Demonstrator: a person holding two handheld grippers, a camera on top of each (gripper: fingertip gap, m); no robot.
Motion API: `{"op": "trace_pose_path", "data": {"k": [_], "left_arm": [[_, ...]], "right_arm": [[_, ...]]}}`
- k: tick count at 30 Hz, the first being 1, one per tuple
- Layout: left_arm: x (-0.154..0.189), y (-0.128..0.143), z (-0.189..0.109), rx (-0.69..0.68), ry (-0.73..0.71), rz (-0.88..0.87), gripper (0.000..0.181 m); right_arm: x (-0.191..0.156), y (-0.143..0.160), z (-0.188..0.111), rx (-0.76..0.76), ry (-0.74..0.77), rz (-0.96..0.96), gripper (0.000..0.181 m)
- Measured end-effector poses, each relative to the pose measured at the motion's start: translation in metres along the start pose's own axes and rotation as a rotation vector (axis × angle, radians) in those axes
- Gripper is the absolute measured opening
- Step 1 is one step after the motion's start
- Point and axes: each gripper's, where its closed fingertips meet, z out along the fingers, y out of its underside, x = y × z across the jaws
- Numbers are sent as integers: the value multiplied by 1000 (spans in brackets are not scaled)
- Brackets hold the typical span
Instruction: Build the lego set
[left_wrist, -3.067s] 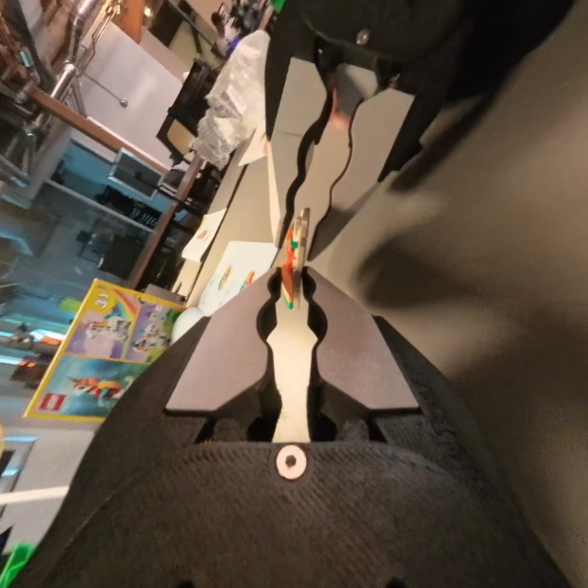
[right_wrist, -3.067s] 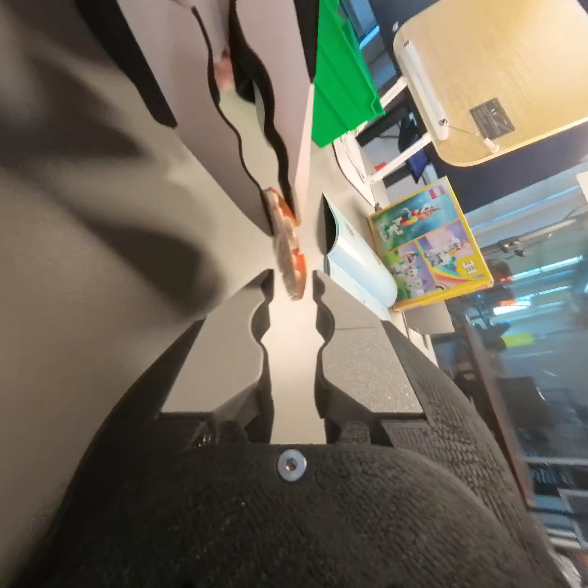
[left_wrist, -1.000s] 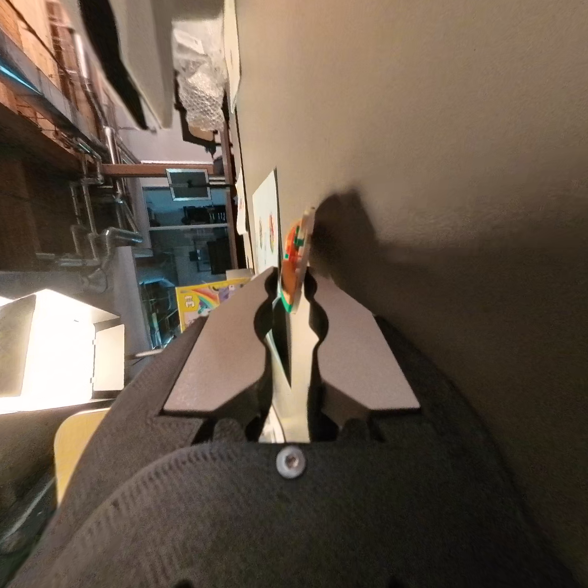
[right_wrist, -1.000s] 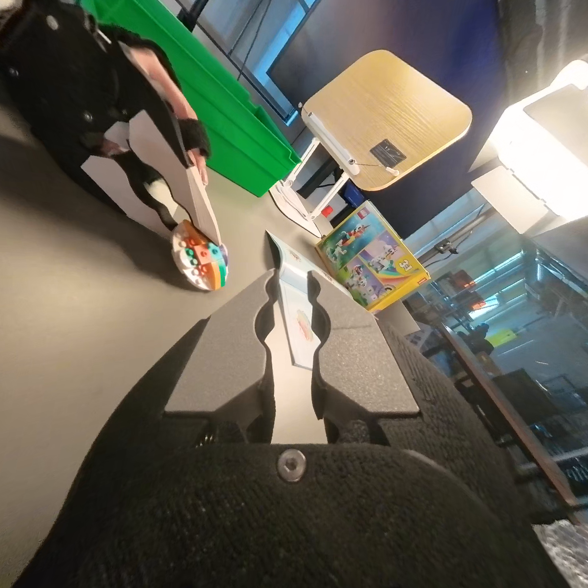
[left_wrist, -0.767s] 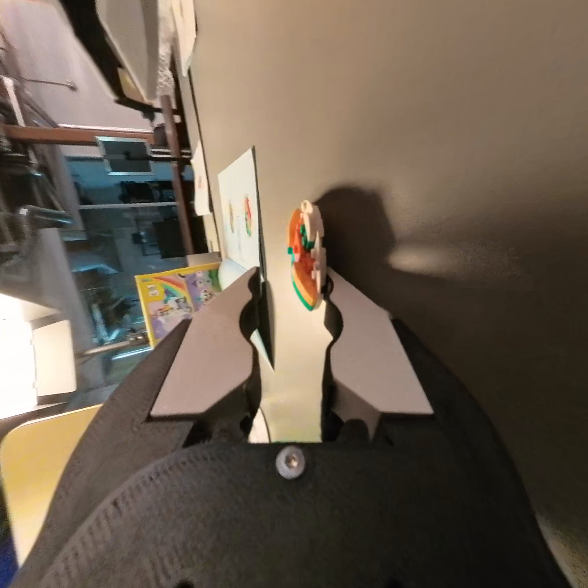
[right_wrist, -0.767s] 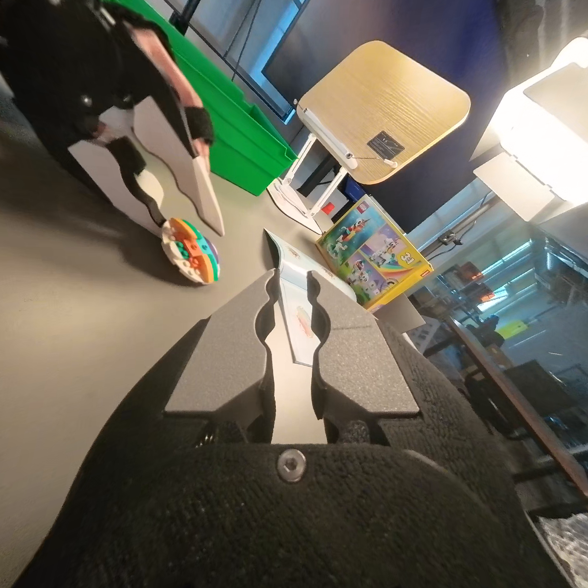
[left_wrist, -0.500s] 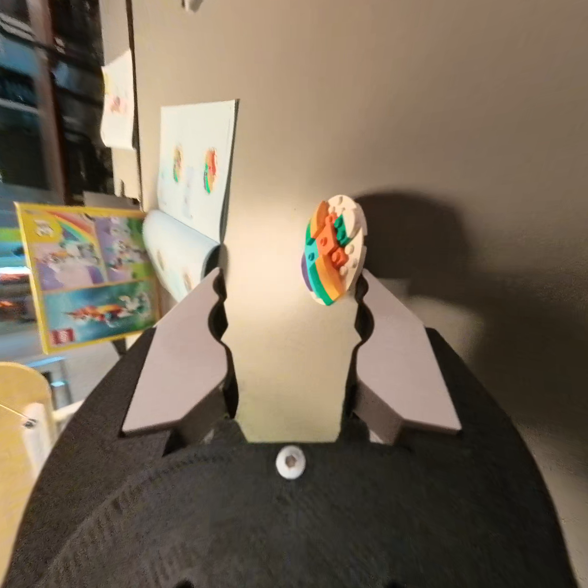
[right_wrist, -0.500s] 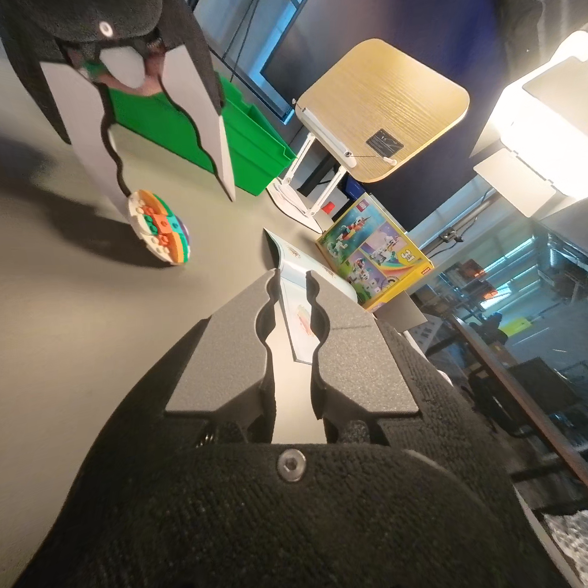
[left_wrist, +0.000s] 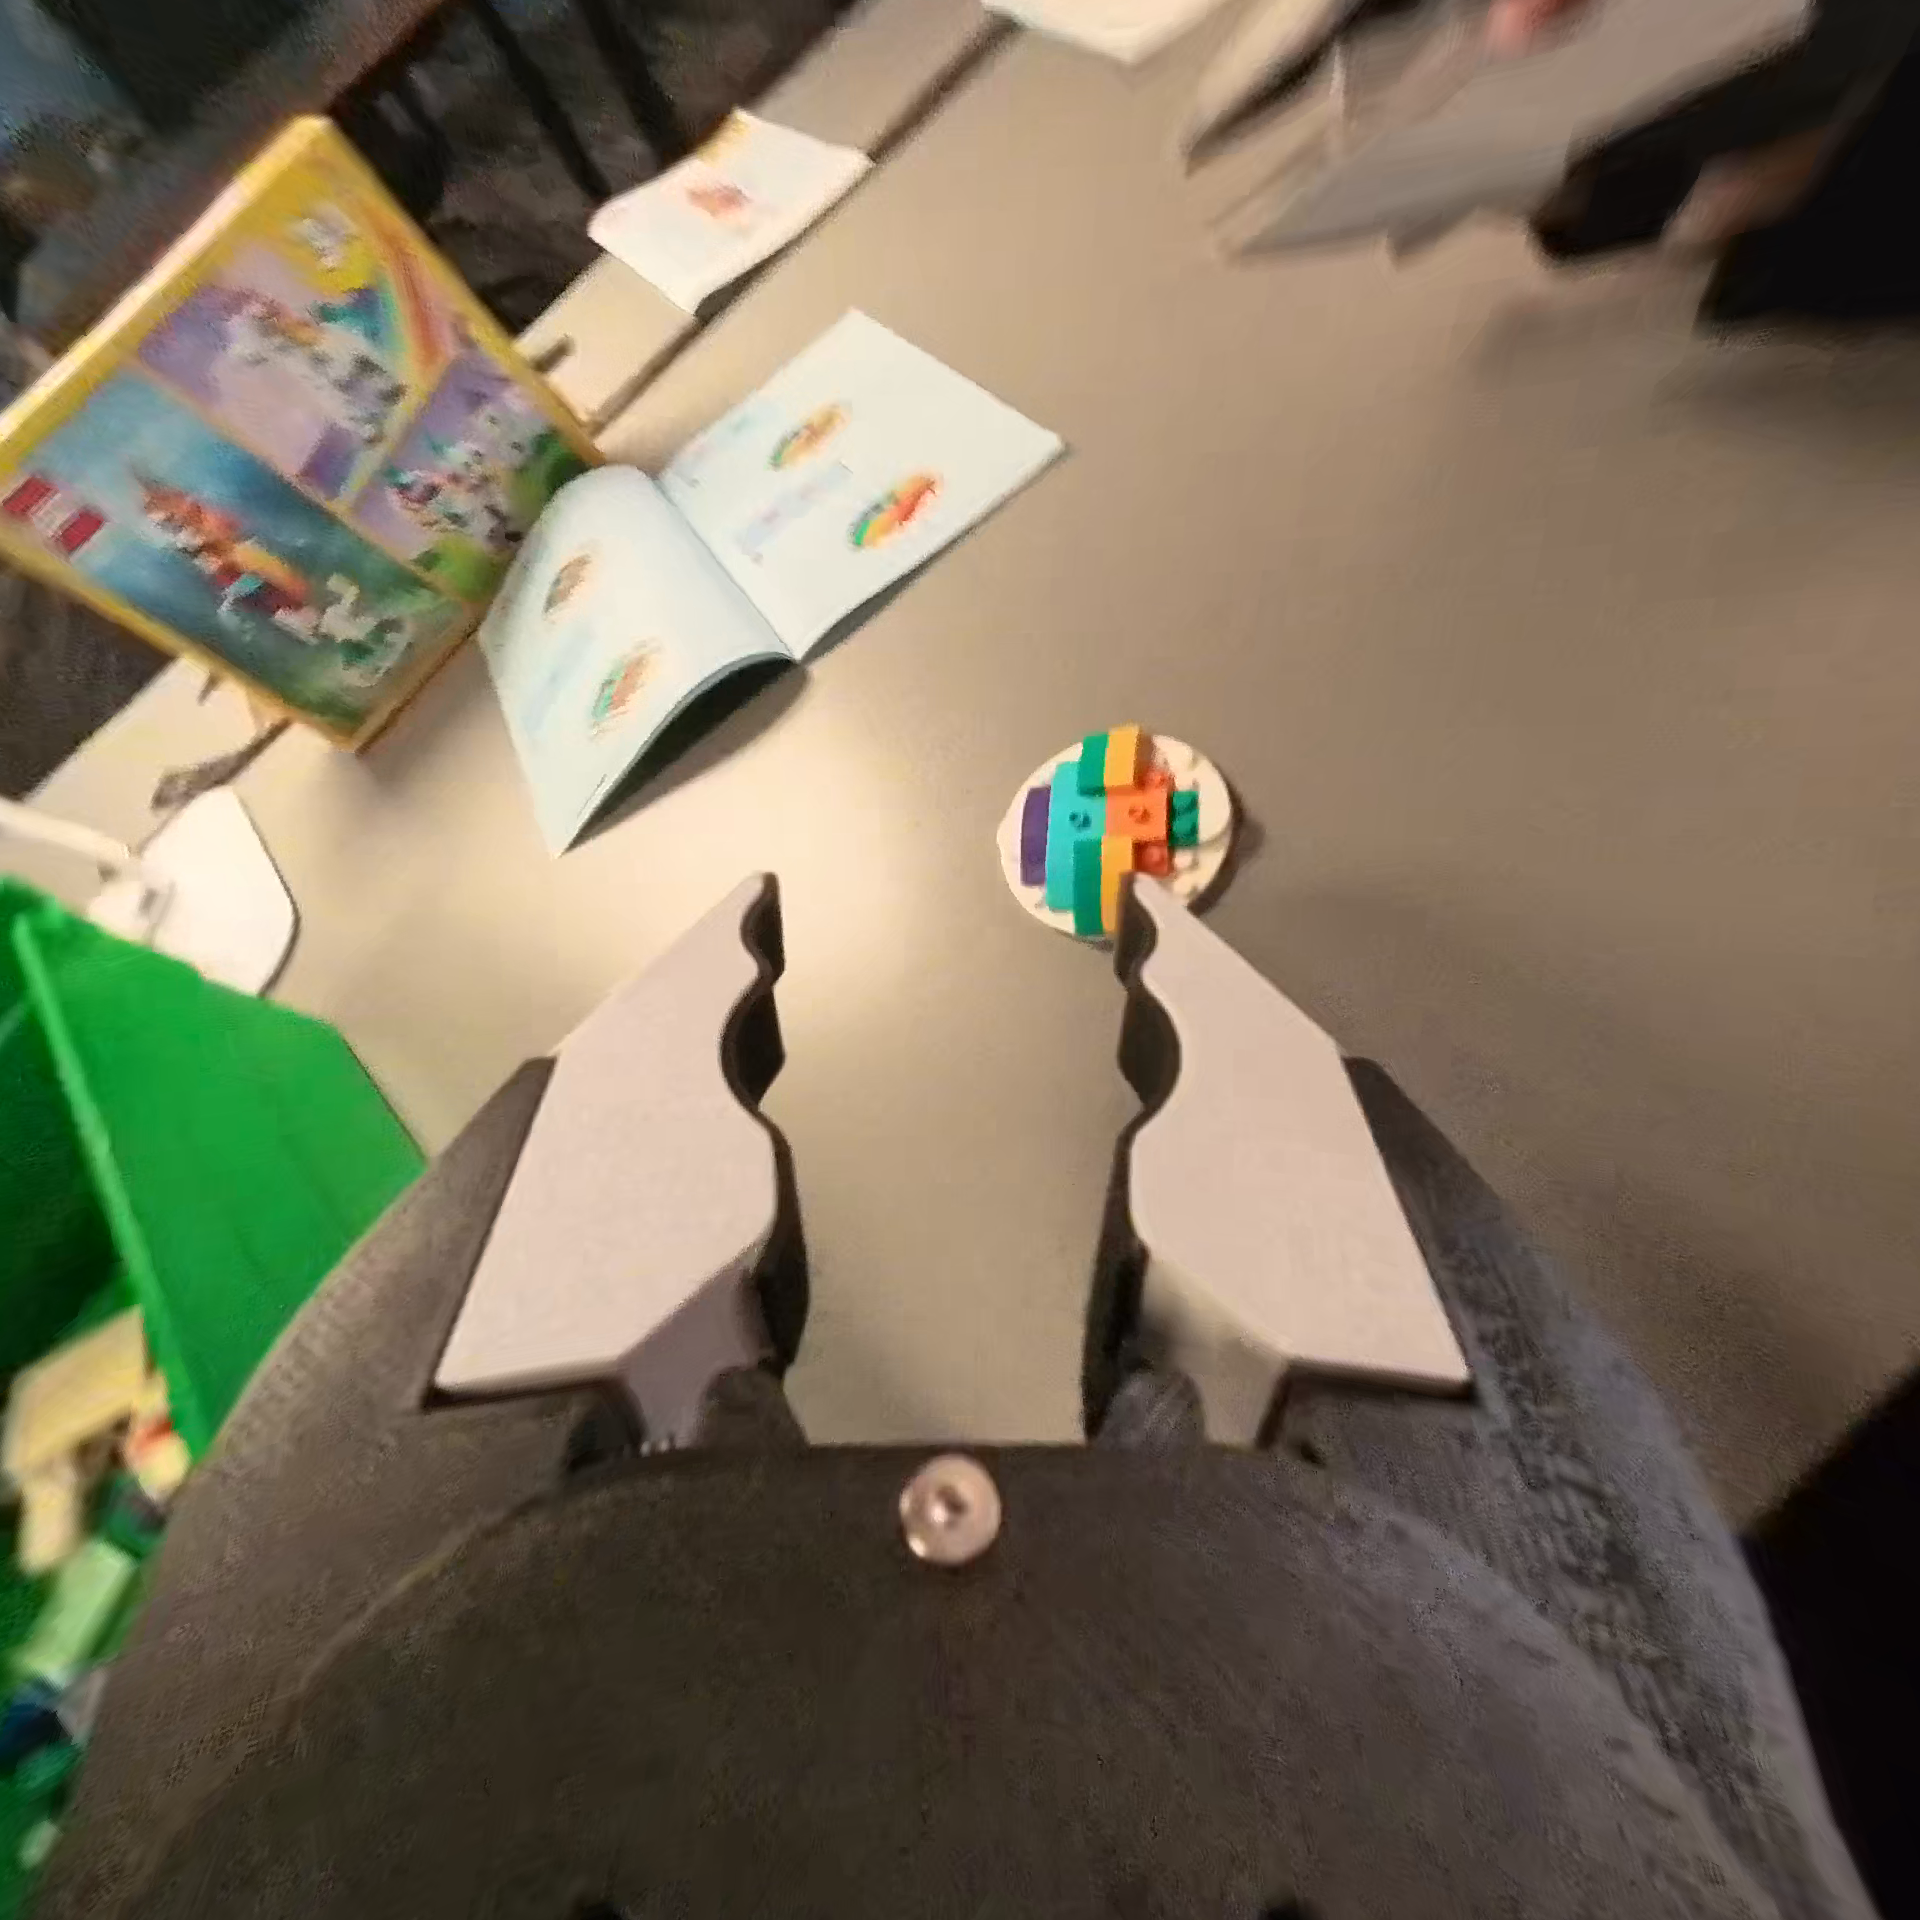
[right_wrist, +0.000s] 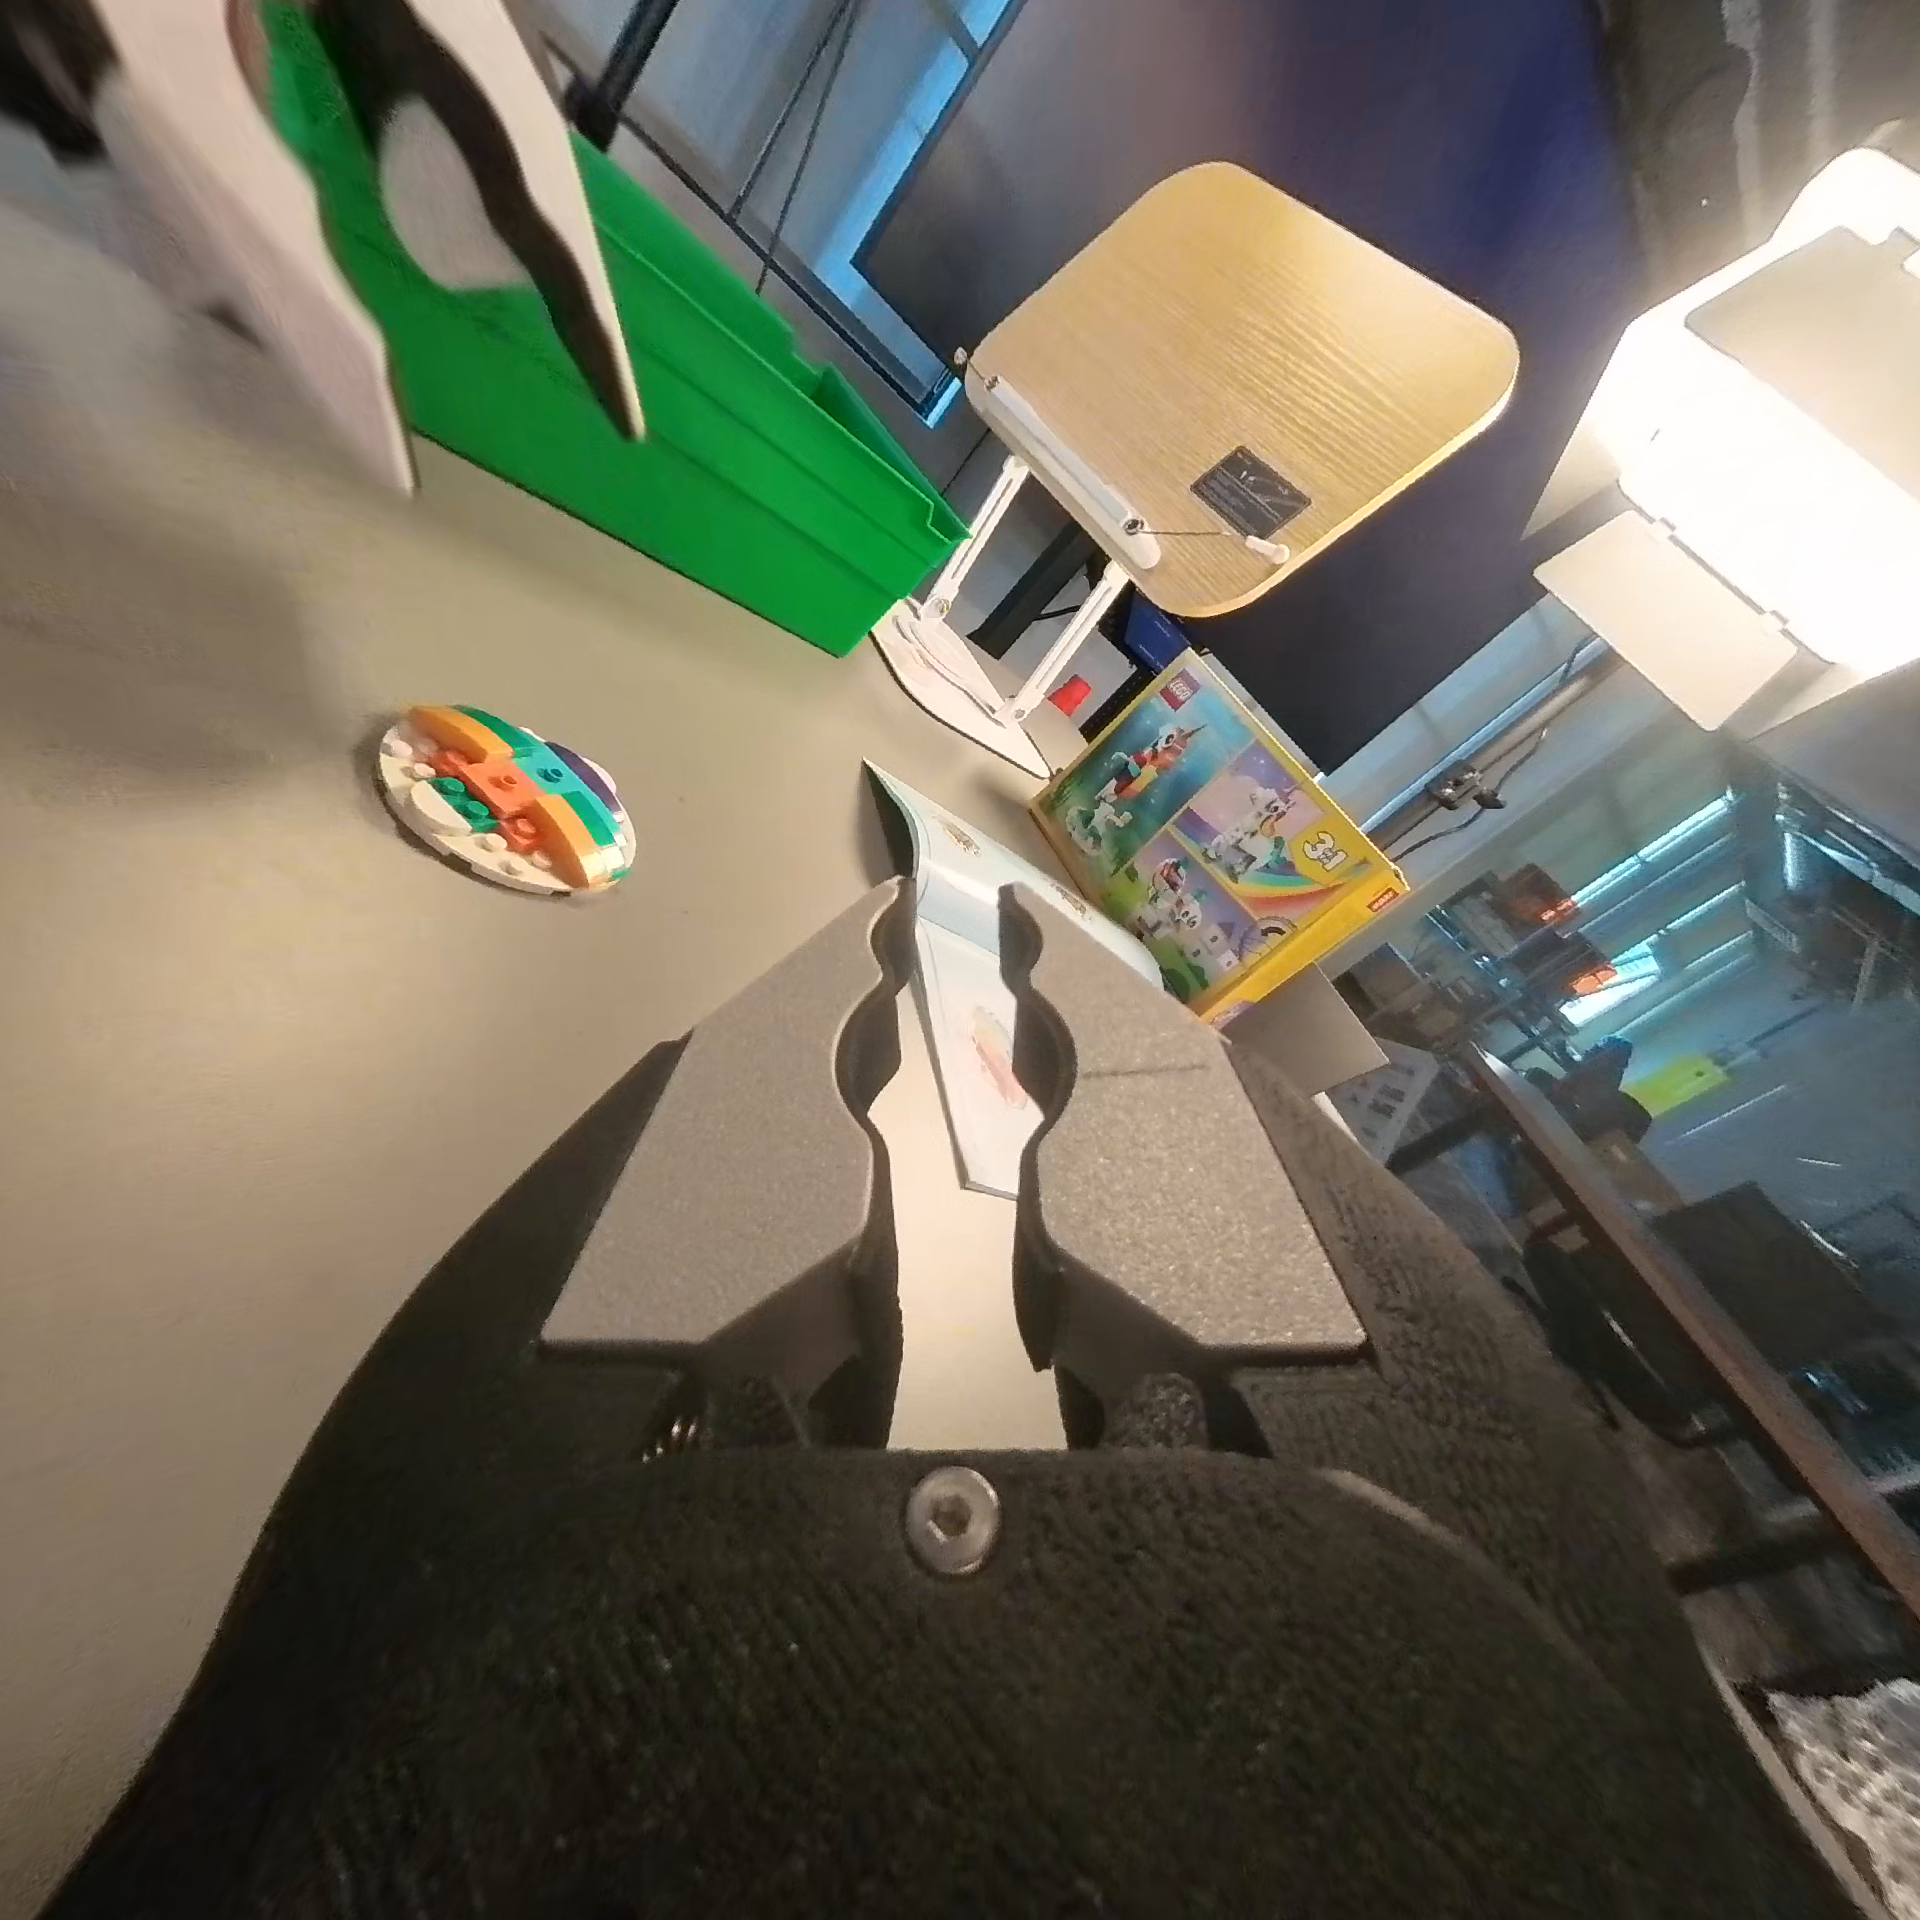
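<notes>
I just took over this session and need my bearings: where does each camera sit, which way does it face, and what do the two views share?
Left wrist view: sits on the left gripper, jaws open, looking down at the round lego build on the grey table.
Right wrist view: sits on the right gripper, jaws nearly closed and empty, looking low across the table.
Shared: build, open instruction booklet, yellow set box, green bin.

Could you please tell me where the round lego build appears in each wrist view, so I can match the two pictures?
Left wrist view: the round lego build lies flat on the table, right of centre, by the right fingertip.
Right wrist view: it lies left of centre, apart from the fingers.
Shared landmark: the open instruction booklet.
</notes>
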Motion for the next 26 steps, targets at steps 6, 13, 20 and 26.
{"op": "trace_pose_path", "data": {"k": [6, 13, 20, 26], "left_arm": [[-52, -23, -81, 176, -184, -212, 59], [-141, 15, -164, 180, -515, -312, 52], [-196, 56, -169, 110, -628, -284, 33], [-242, 73, -127, -92, -522, -92, 0]], "right_arm": [[5, 1, -1, -1, 21, 13, 14], [-2, -6, -1, 8, 14, -17, 15], [8, -9, 0, -3, 110, -93, 26], [15, 5, 5, -63, 143, -111, 27]]}}
